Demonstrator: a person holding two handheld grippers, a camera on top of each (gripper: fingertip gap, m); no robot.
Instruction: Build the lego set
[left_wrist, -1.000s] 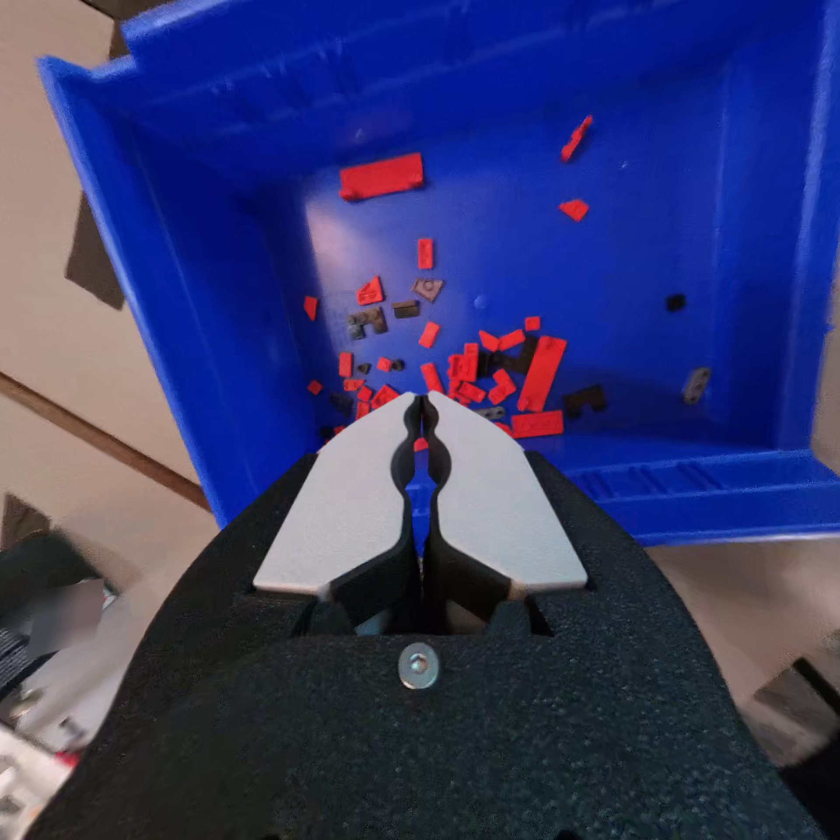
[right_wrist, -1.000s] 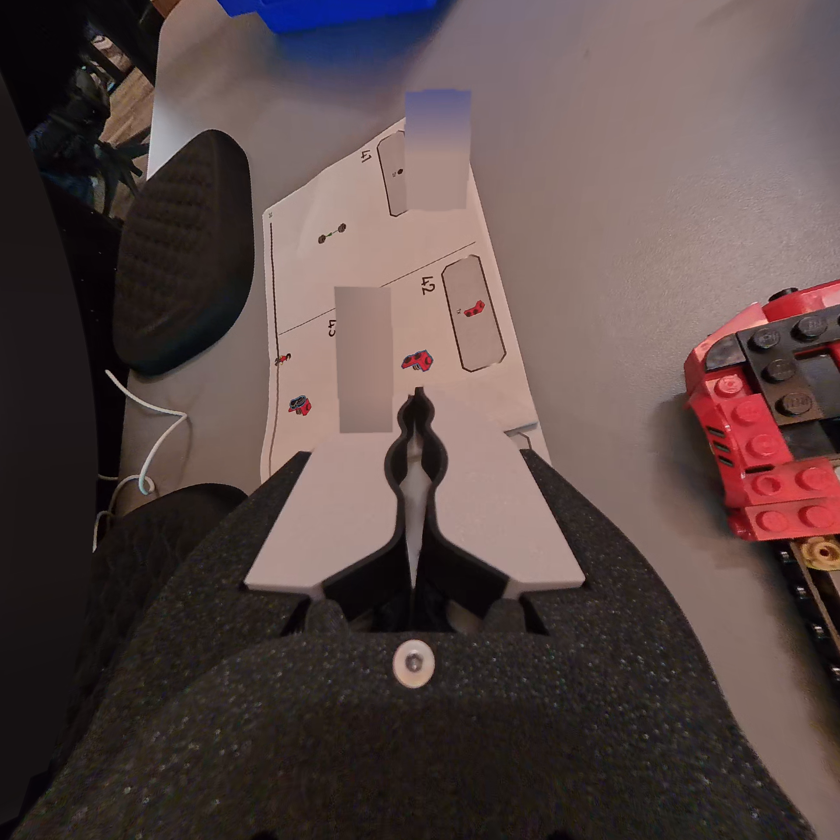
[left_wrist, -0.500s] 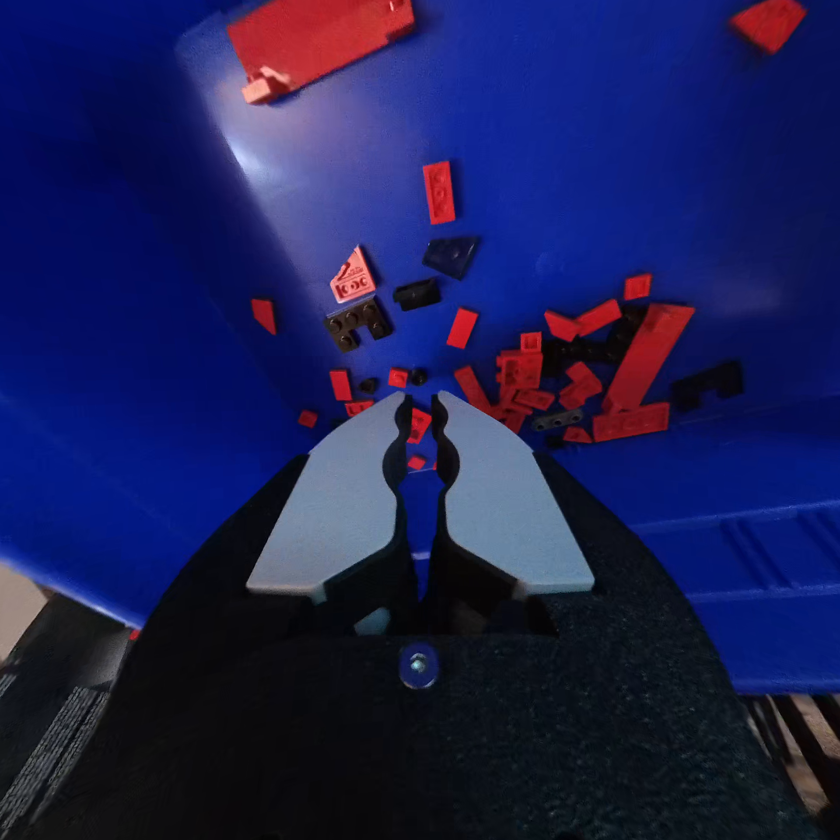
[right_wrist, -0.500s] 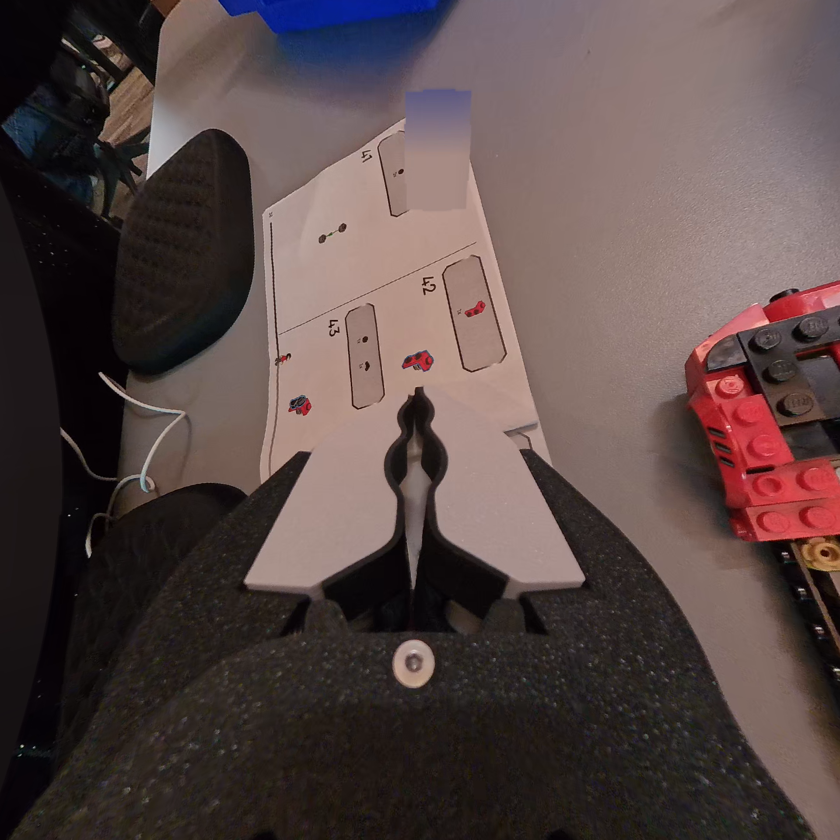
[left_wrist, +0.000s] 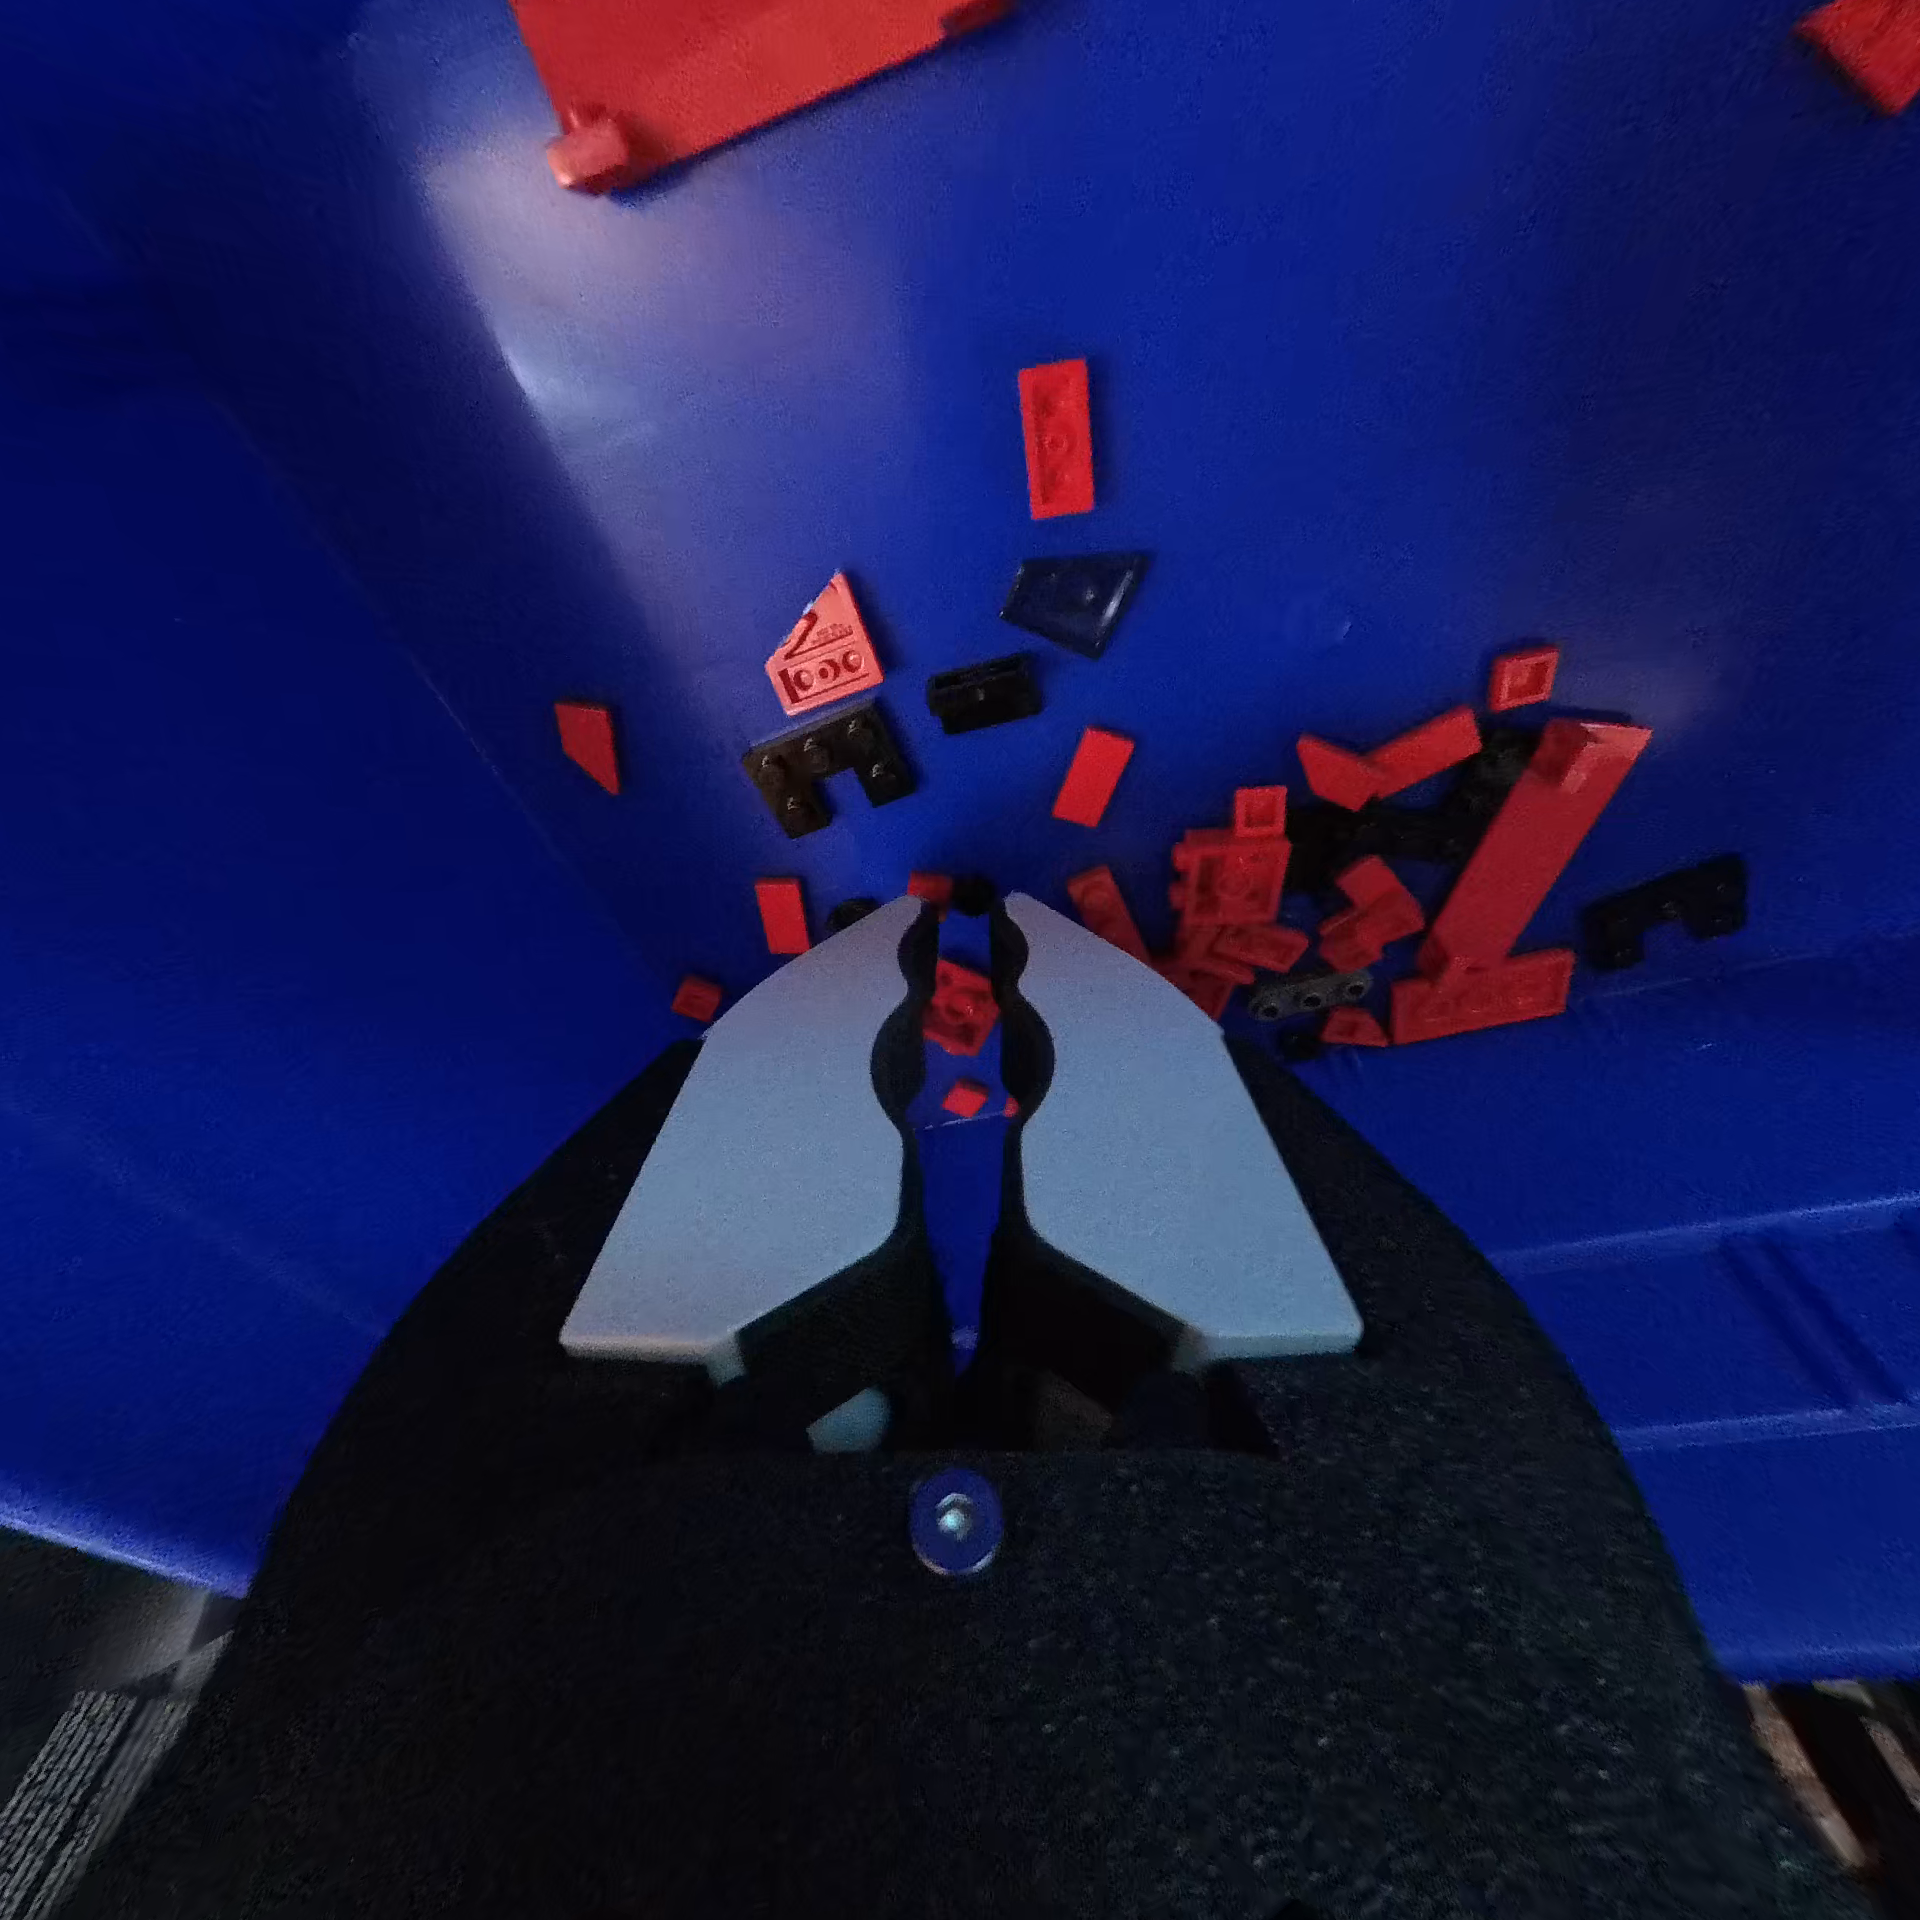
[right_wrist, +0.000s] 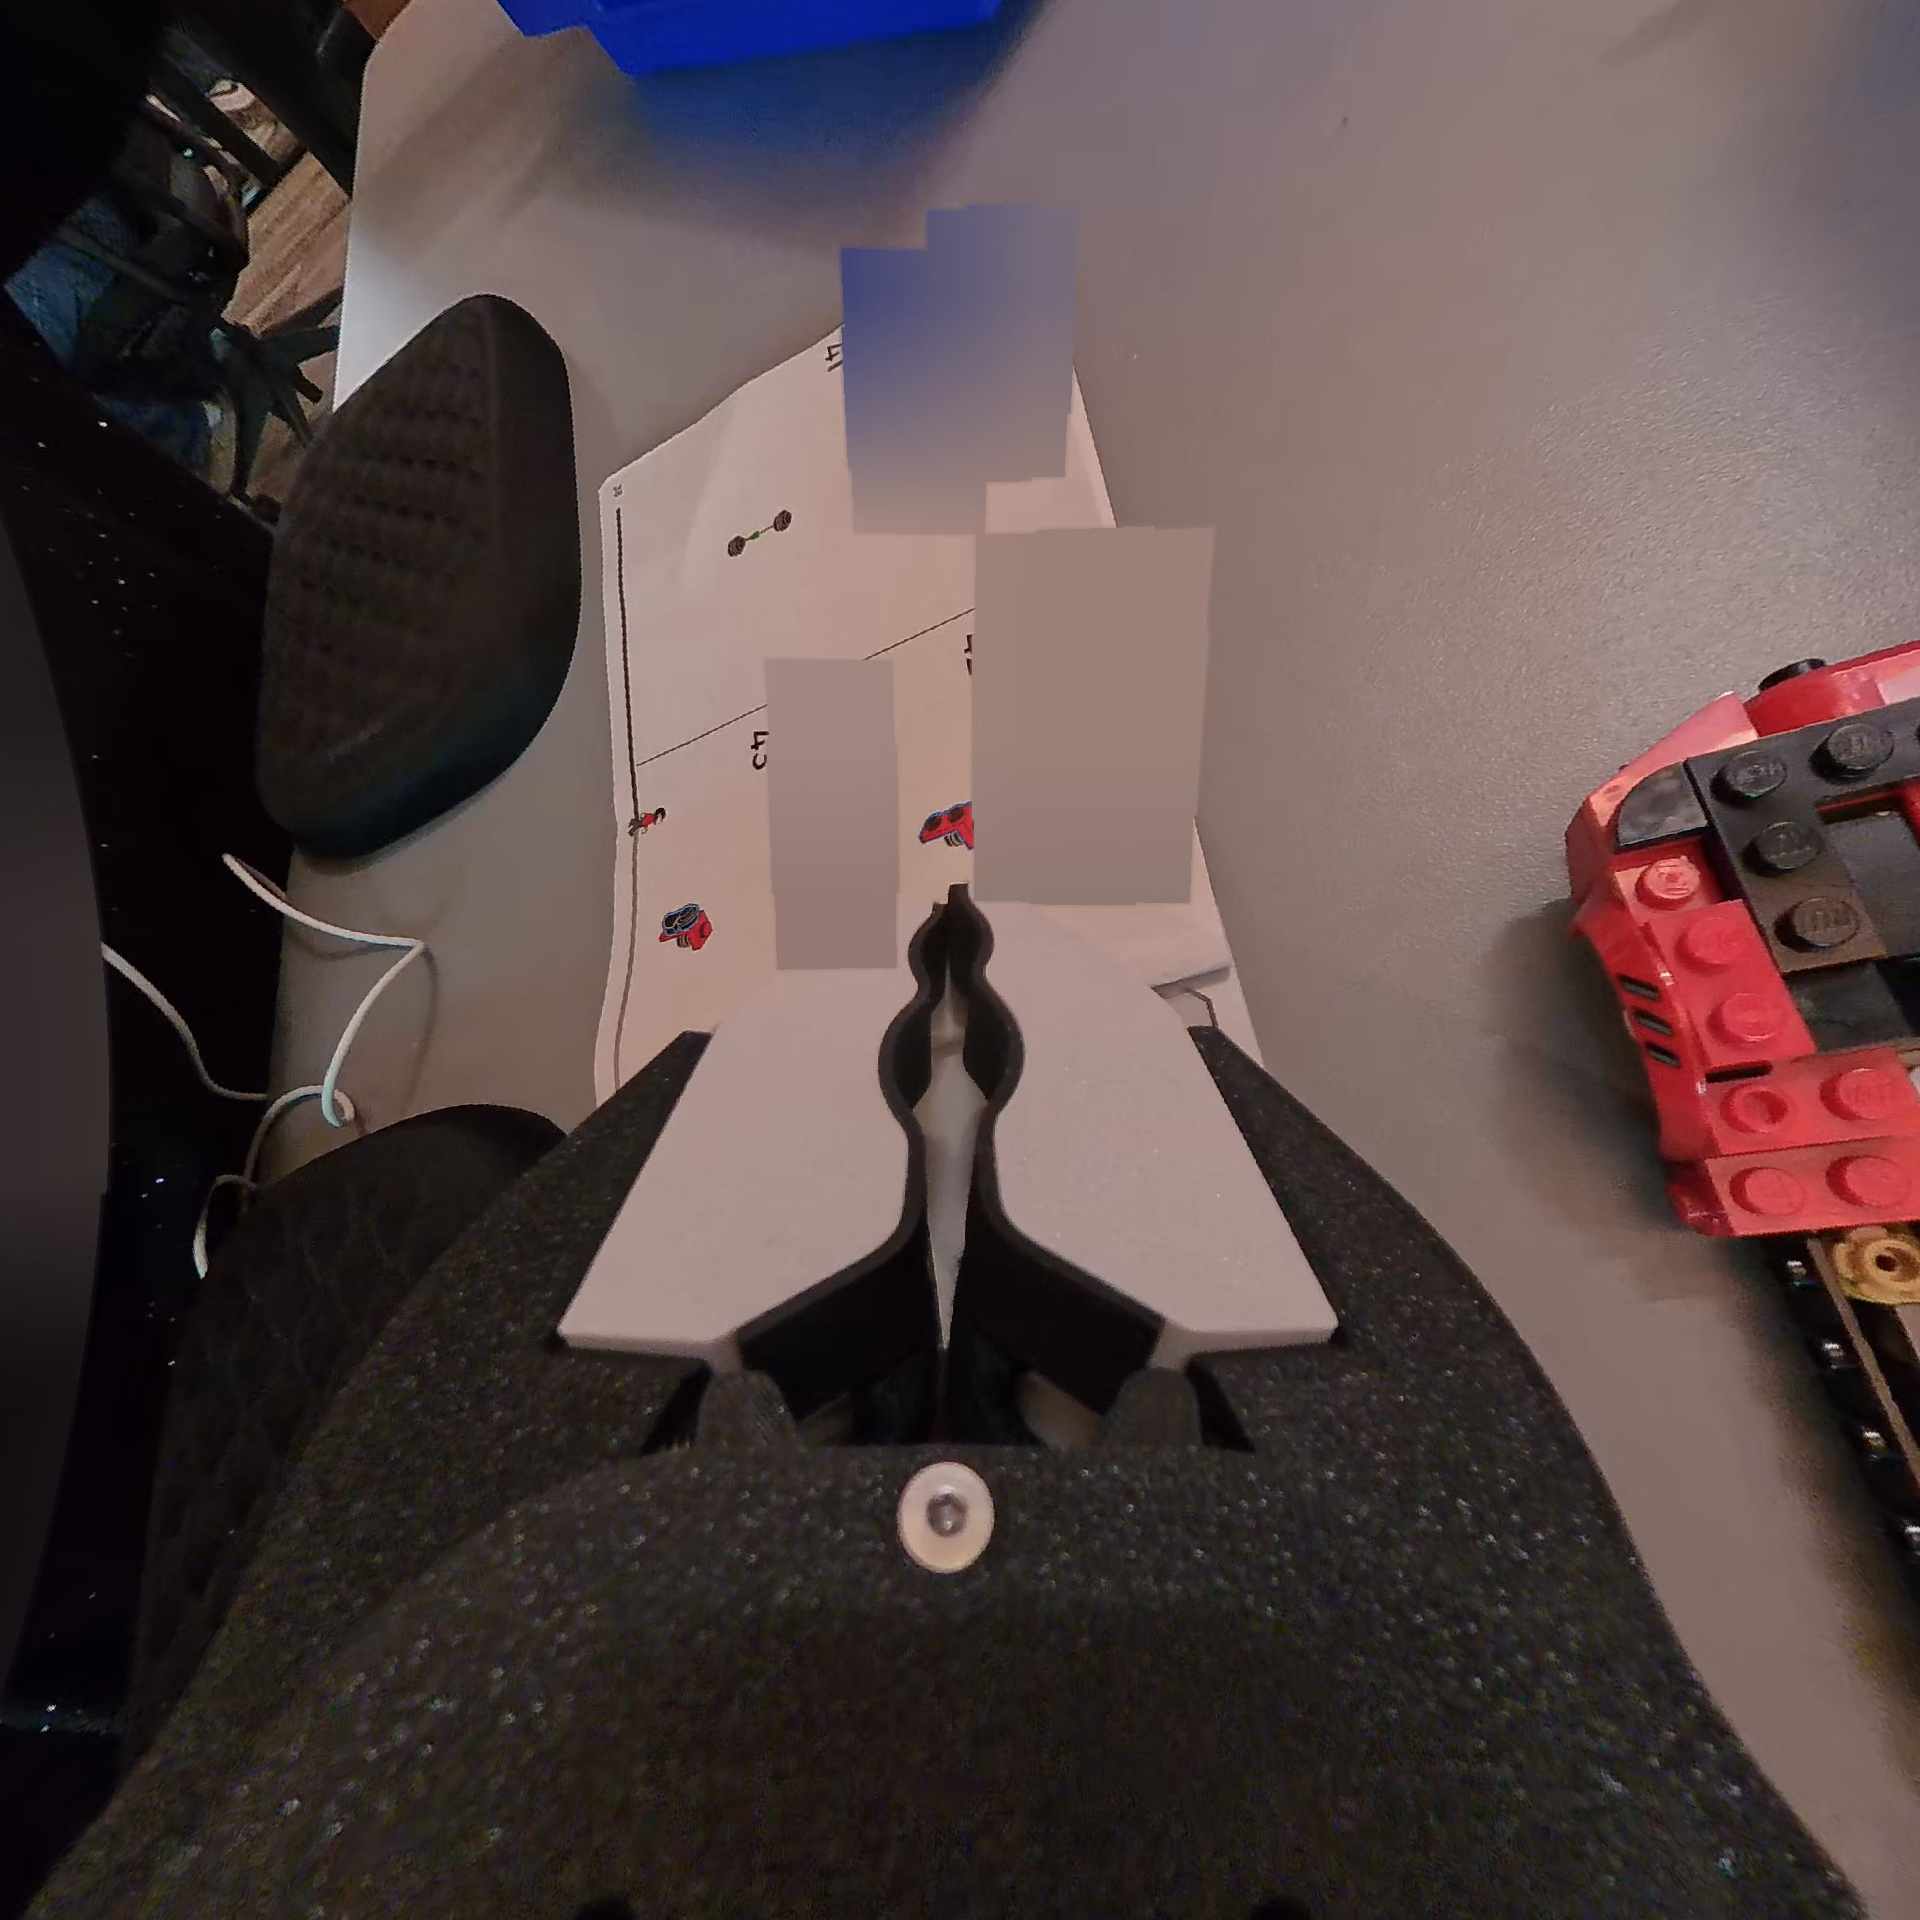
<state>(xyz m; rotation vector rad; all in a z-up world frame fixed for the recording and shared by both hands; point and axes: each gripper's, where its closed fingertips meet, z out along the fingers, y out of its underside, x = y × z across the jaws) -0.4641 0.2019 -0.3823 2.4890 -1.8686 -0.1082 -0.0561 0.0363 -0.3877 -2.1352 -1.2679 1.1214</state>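
Note:
My left gripper (left_wrist: 963, 906) is down inside the blue bin (left_wrist: 312, 935), jaws a small way open, over loose red and black Lego pieces. A small black round piece (left_wrist: 971, 894) lies right at the fingertips, and a red plate (left_wrist: 961, 1006) shows through the gap behind them. A pile of red pieces (left_wrist: 1351, 914) lies to the right. My right gripper (right_wrist: 956, 899) is shut and empty, low over the instruction sheet (right_wrist: 707, 644). The partly built red and black Lego car (right_wrist: 1766, 987) sits on the table to its right.
A large red plate (left_wrist: 748, 62) lies at the bin's far end. In the right wrist view a black padded armrest (right_wrist: 416, 571) and a white cable (right_wrist: 312, 1018) are at the table's left edge. The blue bin (right_wrist: 779, 31) stands at the far end. About 45 cm separates my left fingertips from my right.
My left gripper has moved down into the bin, close to the pieces, and its jaws have opened a little. The right gripper has not moved.

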